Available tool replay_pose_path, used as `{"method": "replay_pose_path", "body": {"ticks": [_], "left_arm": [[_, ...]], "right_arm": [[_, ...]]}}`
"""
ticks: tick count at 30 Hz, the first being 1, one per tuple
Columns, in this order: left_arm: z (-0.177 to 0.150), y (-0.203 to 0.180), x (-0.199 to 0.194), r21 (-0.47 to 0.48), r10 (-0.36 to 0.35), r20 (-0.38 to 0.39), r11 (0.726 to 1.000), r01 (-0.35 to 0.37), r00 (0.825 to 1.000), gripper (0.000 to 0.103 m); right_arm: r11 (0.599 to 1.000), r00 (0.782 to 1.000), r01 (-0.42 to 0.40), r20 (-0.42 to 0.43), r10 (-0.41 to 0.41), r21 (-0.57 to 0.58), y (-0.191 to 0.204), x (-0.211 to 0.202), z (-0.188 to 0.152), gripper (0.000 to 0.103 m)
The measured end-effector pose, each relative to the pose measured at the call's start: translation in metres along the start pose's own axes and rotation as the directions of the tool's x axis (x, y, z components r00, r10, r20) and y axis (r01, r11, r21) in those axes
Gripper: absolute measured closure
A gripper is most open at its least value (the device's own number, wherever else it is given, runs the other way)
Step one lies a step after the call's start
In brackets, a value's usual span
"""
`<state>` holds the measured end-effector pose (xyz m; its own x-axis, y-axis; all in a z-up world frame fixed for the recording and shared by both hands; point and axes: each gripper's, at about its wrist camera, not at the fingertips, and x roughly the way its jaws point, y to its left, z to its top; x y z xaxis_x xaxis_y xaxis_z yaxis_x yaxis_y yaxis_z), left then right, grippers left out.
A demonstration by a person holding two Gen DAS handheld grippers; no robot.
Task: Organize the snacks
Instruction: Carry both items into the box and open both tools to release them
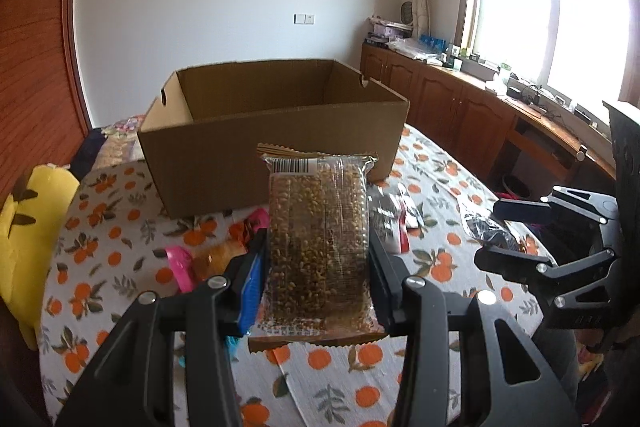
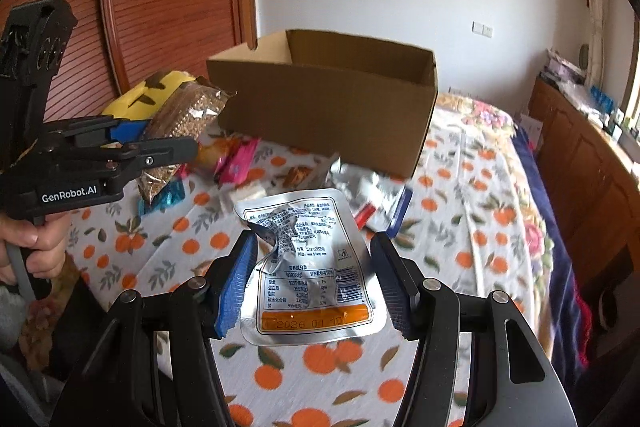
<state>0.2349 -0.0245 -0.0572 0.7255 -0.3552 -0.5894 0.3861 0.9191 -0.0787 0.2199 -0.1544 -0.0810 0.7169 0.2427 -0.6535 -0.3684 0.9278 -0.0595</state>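
Both packs are lifted, ready for boxing. The left gripper has its jaws clenched on the grain bar; the right gripper grasps the foil pouch, centre frame. Next: carry both over the cardboard box rim, upper centre, then release.

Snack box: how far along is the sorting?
Done: nothing visible in the cardboard box, though its floor is hidden. In hand: left gripper holds the grain bar pack; right gripper holds the silver pouch. Left: pink wrapper and other loose snacks on the orange-print tablecloth.
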Motion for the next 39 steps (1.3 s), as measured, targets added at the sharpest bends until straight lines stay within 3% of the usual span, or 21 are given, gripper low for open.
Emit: {"method": "replay_pose_path", "body": {"ticks": [16,27,39], "left_arm": [[0.065,0.037,0.023,0.018,0.001,0.057,1.0,-0.002,0.998,0.059],[0.098,0.064,0.057,0.047,0.021,0.074,0.999,-0.024,0.997,0.059],[0.121,0.088,0.098,0.054,0.049,0.042,0.997,-0.051,0.998,0.059]], "right_arm": [[0.997,0.997,0.023,0.073,-0.017,-0.074,-0.021,0.018,0.081,0.043],[0.992,0.992,-0.032,0.117,0.047,-0.125,-0.028,0.063,0.139,0.043],[0.989,0.991,-0.066,0.108,0.08,-0.132,-0.047,0.117,0.164,0.043]]}}
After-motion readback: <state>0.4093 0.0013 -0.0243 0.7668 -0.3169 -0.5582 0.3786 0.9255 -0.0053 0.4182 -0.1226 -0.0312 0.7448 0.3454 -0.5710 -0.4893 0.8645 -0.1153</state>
